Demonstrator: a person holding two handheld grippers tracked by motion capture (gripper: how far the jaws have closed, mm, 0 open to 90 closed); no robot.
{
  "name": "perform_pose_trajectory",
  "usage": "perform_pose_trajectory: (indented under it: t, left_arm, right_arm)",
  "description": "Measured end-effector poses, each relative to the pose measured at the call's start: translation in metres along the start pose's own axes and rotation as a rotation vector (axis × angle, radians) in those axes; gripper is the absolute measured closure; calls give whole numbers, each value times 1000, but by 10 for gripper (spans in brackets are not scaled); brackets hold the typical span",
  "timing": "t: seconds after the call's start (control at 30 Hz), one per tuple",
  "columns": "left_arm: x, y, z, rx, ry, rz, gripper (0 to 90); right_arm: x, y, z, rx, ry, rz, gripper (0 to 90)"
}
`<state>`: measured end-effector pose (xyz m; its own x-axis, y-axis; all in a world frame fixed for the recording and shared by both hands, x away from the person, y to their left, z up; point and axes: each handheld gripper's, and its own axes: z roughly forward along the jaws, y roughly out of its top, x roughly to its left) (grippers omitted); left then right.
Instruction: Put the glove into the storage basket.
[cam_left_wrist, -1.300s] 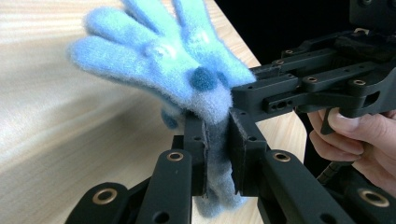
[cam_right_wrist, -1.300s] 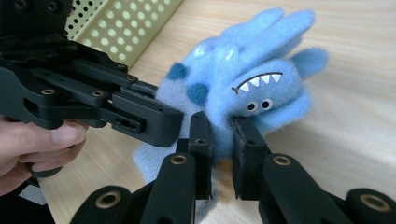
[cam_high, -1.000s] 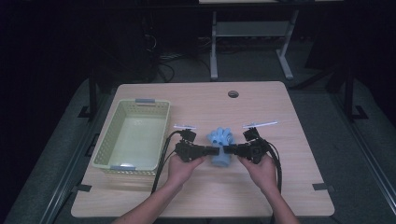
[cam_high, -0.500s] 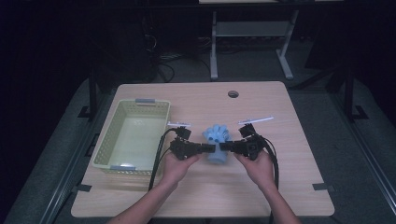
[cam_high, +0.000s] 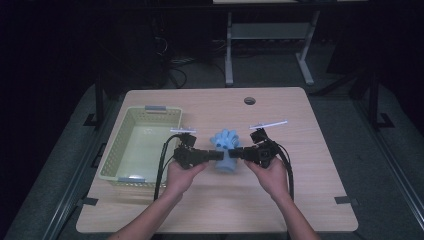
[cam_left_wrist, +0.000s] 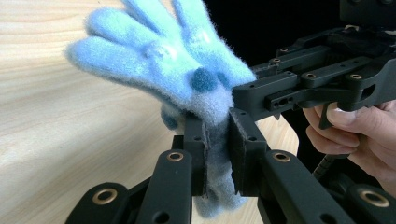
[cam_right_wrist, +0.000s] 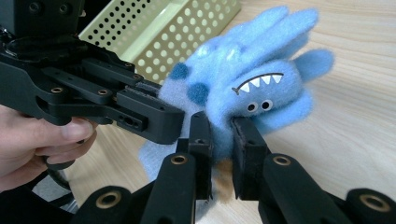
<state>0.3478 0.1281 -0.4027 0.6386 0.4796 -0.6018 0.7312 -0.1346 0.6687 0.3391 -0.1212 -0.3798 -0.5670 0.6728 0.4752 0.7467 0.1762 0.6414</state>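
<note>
Left claw (cam_left_wrist: 217, 154): I have it clamped on the blue plush toy (cam_high: 226, 150).
Right claw (cam_right_wrist: 219, 156): clamped on it too.
Done: toy gripped (both sides).
Left: likely into the basket (cam_high: 112, 160).

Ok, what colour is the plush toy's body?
Light blue with darker blue spots; the plush toy shows best in the right gripper view.

Count of things on the desk (cam_high: 310, 195)

One blue plush toy (cam_high: 226, 149), one pale green basket (cam_high: 116, 156), two grippers: left gripper (cam_high: 218, 156) and right gripper (cam_high: 238, 154), each with two black fingers (cam_left_wrist: 243, 149), and two hands.
</note>
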Motion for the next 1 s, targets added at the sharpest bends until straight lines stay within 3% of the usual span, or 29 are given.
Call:
perform_pose_trajectory:
  t: [0.27,0.47,1.0]
  left_arm:
    - [3,2,-8,-11,-4,-22,784]
    - [6,7,-18,-17,4,-9,784]
    - [13,12,-50,-58,6,-23,790]
  right_arm:
    - [4,8,5,11,12,-7,798]
    - [9,16,9,17,14,-19,799]
    - [33,40,23,11,49,-58,810]
